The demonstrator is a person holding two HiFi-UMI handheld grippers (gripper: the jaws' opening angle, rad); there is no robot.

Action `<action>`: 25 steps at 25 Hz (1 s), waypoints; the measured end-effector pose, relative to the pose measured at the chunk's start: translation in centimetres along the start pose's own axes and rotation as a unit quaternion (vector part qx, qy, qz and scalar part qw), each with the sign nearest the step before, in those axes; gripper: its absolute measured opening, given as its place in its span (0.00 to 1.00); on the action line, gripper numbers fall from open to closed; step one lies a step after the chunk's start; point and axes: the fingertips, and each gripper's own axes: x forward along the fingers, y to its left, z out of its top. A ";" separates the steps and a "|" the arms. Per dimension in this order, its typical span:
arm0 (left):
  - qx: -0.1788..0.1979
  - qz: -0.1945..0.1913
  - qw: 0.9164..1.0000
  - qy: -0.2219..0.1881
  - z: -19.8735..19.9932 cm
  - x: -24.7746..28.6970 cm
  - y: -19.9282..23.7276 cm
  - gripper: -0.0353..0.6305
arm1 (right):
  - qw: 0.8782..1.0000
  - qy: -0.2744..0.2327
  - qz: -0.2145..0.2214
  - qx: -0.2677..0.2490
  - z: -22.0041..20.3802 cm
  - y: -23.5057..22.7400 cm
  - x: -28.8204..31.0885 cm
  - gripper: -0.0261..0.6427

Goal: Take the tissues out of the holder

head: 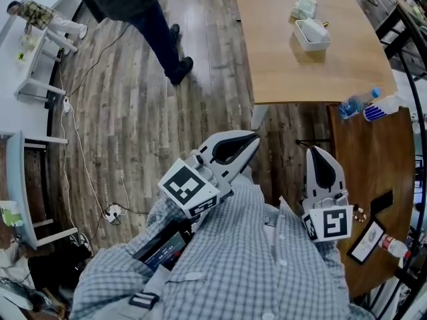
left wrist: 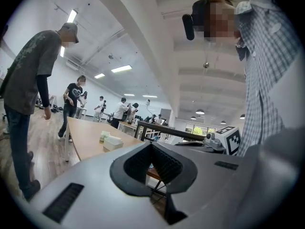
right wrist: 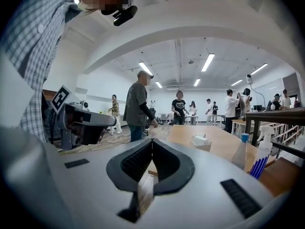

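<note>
A white rectangular holder (head: pixel 311 33) stands on the light wooden table (head: pixel 280 72), with a pale greenish tissue pack (head: pixel 303 7) lying just beyond it. Both grippers hang over the floor close to the checked shirt, well short of the table. My left gripper (head: pixel 255 139) is shut with nothing between its jaws. My right gripper (head: pixel 313 150) is shut and empty too. In the left gripper view the closed left gripper (left wrist: pixel 151 144) points toward the holder (left wrist: pixel 113 142). In the right gripper view the holder (right wrist: pixel 201 142) sits ahead and to the right of the closed right gripper (right wrist: pixel 152 141).
A water bottle (head: pixel 357 103) and a blue-and-white spray bottle (head: pixel 383 109) lie on a dark brown table (head: pixel 373 179) at the right. A person's legs (head: pixel 160 32) stand on the wooden floor, left of the light table. A cable and power strip (head: pixel 112 212) lie on the floor.
</note>
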 end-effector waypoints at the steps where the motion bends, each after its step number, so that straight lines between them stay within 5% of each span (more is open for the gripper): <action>1: 0.000 -0.003 1.000 0.001 0.2 0.4 0.7 0.06 | 1.000 0.000 -0.002 0.001 0.2 -0.4 0.8 0.06; 25: 0.001 -0.064 0.998 0.029 2.8 6.9 13.7 0.06 | 0.998 0.014 -0.060 0.003 1.3 -4.8 13.6 0.06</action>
